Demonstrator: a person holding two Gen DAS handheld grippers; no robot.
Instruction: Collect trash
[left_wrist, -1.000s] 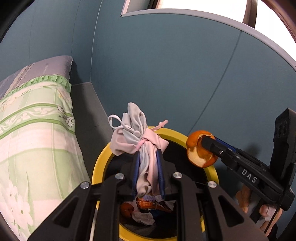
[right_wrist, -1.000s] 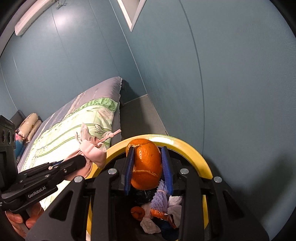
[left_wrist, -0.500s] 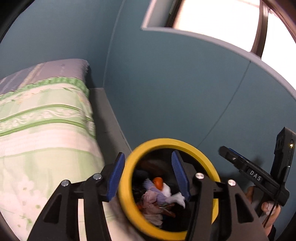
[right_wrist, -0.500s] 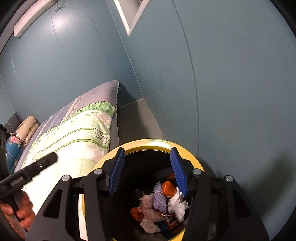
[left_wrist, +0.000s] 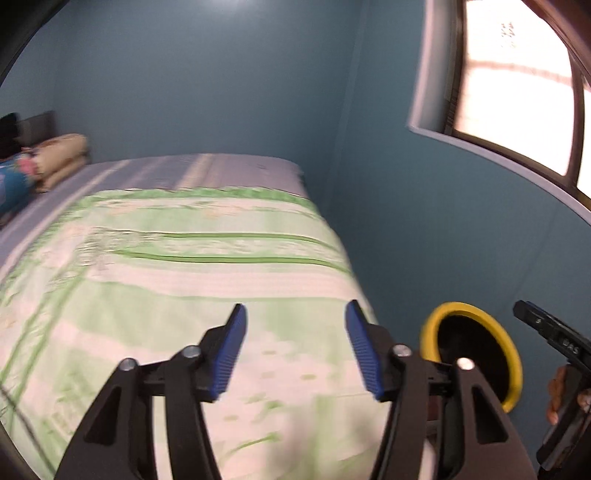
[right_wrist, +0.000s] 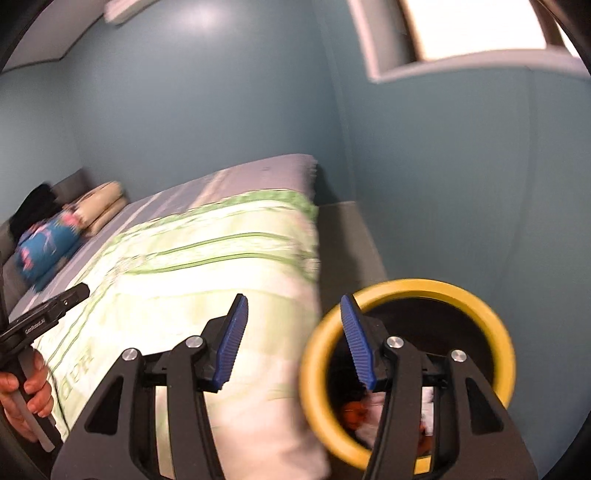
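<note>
With both tools swung off toward the bed (left_wrist: 207, 266), the left gripper (left_wrist: 293, 347) has its blue pads spread and nothing between them; its jaws have just been opening. Below and ahead of it lies only the green-striped bedspread (right_wrist: 207, 266), which shows no litter that I can make out through the blur. The right gripper (right_wrist: 291, 339) is likewise spread and empty, its jaws also just opened wider, and its right pad overlaps the rim of the yellow-rimmed bin (right_wrist: 410, 288), which stands just to its right between the bed and the blue wall (left_wrist: 424, 229). Inside the bin, behind that gripper's arm, sits the collected trash (right_wrist: 360, 410): pale crumpled scraps and something orange. The bin's spot beside the bed probably keeps each drop short. The open jaws suggest both hands are free for a next pickup. Pillows (right_wrist: 99, 203) lie far ahead and left of both grippers, at the bed's head.
</note>
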